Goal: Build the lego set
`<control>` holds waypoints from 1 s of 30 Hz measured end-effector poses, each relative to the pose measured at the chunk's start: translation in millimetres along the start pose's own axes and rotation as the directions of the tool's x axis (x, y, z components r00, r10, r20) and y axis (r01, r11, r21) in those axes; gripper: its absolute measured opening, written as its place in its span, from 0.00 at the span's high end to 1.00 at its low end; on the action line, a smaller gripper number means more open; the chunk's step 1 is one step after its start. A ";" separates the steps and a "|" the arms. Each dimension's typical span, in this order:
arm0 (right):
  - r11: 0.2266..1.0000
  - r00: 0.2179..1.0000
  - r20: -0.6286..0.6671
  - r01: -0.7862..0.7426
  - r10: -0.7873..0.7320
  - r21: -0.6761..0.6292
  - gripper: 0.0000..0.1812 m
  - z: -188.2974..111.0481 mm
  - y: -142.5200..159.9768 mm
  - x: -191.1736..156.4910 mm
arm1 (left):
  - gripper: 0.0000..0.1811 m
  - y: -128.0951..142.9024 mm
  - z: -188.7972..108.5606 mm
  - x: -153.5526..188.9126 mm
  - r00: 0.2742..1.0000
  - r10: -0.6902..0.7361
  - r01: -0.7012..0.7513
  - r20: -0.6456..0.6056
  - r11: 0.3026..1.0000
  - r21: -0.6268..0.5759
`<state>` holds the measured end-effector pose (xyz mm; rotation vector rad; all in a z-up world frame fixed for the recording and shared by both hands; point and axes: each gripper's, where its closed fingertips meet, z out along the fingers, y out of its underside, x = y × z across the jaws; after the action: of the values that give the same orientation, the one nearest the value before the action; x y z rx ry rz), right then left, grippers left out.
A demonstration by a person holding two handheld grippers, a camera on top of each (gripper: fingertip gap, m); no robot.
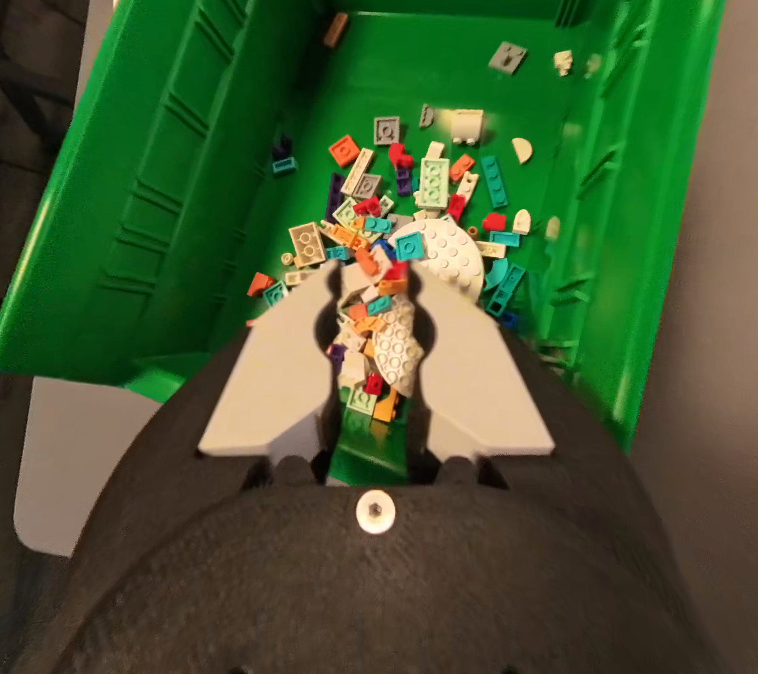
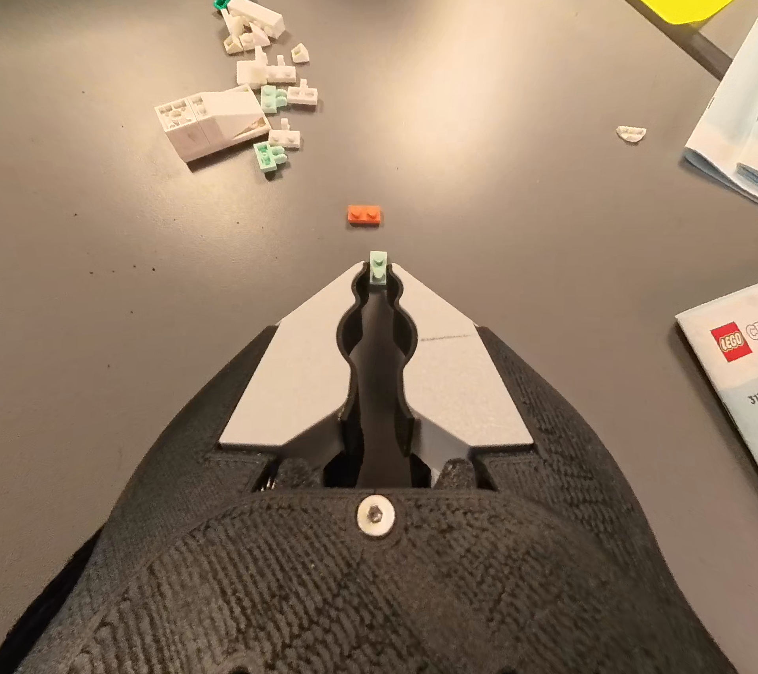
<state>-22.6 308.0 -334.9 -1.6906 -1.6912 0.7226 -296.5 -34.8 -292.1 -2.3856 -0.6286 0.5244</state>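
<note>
You worked over a smooth, glossy green plastic bin; the grey table was matt, and the gripper housing was rough black plastic.

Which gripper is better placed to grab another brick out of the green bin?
Left. The left gripper hangs open over the brick pile inside the green bin; the right gripper is over the table, shut on a mint plate.

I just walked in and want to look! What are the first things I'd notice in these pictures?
First the big green bin, with a bright heap of little building bricks on its floor and the left gripper open just over the heap. Then the right gripper above the grey table, pinching a tiny pale green brick, with an orange brick just ahead and a cluster of white pieces farther left.
</note>
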 end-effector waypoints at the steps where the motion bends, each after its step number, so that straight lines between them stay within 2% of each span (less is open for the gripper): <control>1: 1.000 1.000 -0.001 0.000 0.000 -0.002 0.97 -0.1 -0.1 0.0 | 0.77 1.4 0.9 -2.5 1.000 -0.010 0.010 0.013 1.000 -0.010; 2: 1.000 1.000 -0.004 0.003 -0.003 -0.004 0.97 -0.1 -0.1 -0.1 | 0.73 0.9 0.3 -5.0 1.000 -0.011 0.011 0.027 1.000 -0.007; 4: 1.000 1.000 -0.005 0.017 -0.017 -0.010 0.97 0.2 -1.3 -2.3 | 0.74 -10.4 -8.4 -14.1 0.996 -0.006 0.000 0.088 0.998 0.069; 6: 0.996 0.997 -0.003 0.078 -0.077 0.050 0.97 -0.5 -14.6 -10.9 | 0.76 -32.7 -29.6 -19.6 0.988 0.000 -0.034 0.155 0.976 0.215; 8: 0.963 0.978 -0.019 0.209 -0.209 0.172 0.97 -6.1 -39.9 -28.7 | 0.78 -57.6 -56.9 -9.7 0.984 0.029 -0.094 0.177 0.924 0.371; 10: 0.870 0.915 -0.064 0.399 -0.399 0.289 0.97 -14.8 -62.5 -56.8 | 0.81 -78.1 -80.6 28.1 0.990 0.118 -0.143 0.080 0.851 0.506; 12: 0.712 0.797 -0.129 0.589 -0.590 0.383 0.97 -23.8 -76.8 -93.1 | 0.82 -87.3 -99.0 86.2 0.960 0.243 -0.115 -0.137 0.793 0.599; 13: 0.622 0.729 -0.174 0.664 -0.662 0.416 0.97 -27.8 -81.5 -110.5 | 0.82 -87.0 -107.3 117.1 0.915 0.305 -0.082 -0.262 0.779 0.622; 16: 0.398 0.566 -0.306 0.791 -0.766 0.465 0.97 -40.9 -92.6 -153.7 | 0.83 -79.7 -126.7 191.4 0.721 0.406 0.049 -0.562 0.779 0.625; 18: 0.291 0.496 -0.371 0.824 -0.785 0.487 0.97 -49.8 -98.2 -175.8 | 0.82 -70.4 -130.8 225.7 0.600 0.416 0.095 -0.683 0.810 0.578; 19: 0.254 0.469 -0.389 0.834 -0.793 0.489 0.97 -52.3 -98.7 -184.0 | 0.82 -66.5 -128.5 237.1 0.570 0.416 0.092 -0.709 0.825 0.558; 23: 0.148 0.374 -0.448 0.874 -0.812 0.463 0.97 -55.3 -95.8 -200.1 | 0.82 -58.4 -118.3 260.3 0.537 0.423 0.063 -0.730 0.843 0.534; 27: 0.124 0.368 -0.453 0.867 -0.812 0.483 0.97 -58.8 -95.5 -204.6 | 0.83 -53.5 -112.9 268.9 0.503 0.401 0.055 -0.766 0.869 0.491; 30: 0.104 0.348 -0.454 0.871 -0.820 0.481 0.97 -58.4 -93.4 -208.1 | 0.88 -50.9 -112.5 272.2 0.470 0.376 0.063 -0.799 0.888 0.456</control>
<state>-44.2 94.9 -237.4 -0.0210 -1.6754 0.5160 -35.5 99.0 -234.3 -1.9020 0.2022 -0.5008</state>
